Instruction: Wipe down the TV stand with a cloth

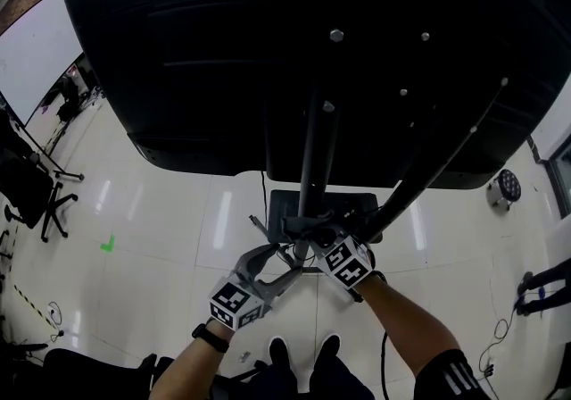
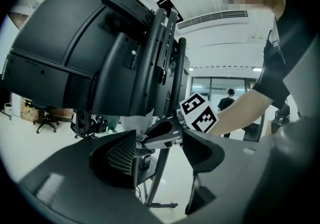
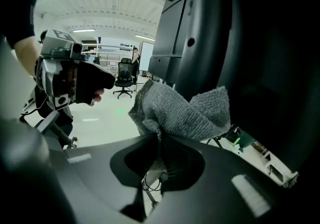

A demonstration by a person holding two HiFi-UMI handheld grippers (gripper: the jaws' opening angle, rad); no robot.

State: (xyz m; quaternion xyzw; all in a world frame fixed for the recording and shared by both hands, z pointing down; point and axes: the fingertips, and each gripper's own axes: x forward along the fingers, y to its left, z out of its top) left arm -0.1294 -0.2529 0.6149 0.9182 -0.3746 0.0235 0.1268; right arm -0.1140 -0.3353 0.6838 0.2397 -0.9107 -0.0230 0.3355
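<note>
Right gripper [image 3: 160, 142], low centre in its own view, has its jaws clamped on a bunched fold of the grey cloth [image 3: 182, 110]. It looks like soft, light, floppy stuff, best pinched by a thick fold just like this. Left gripper [image 2: 160, 153] alongside gapes wide and holds nothing, and just beyond the cloth the black pole of the TV stand [image 1: 314, 157] climbs mid-frame to the TV [image 1: 223, 50] filling the top.

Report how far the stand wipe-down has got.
Done: the cloth is clamped in the right gripper. In hand: it sits at the pole beneath the TV; the left gripper is open, empty. Left: no wiped area shows, so probably most of the pole and base.
</note>
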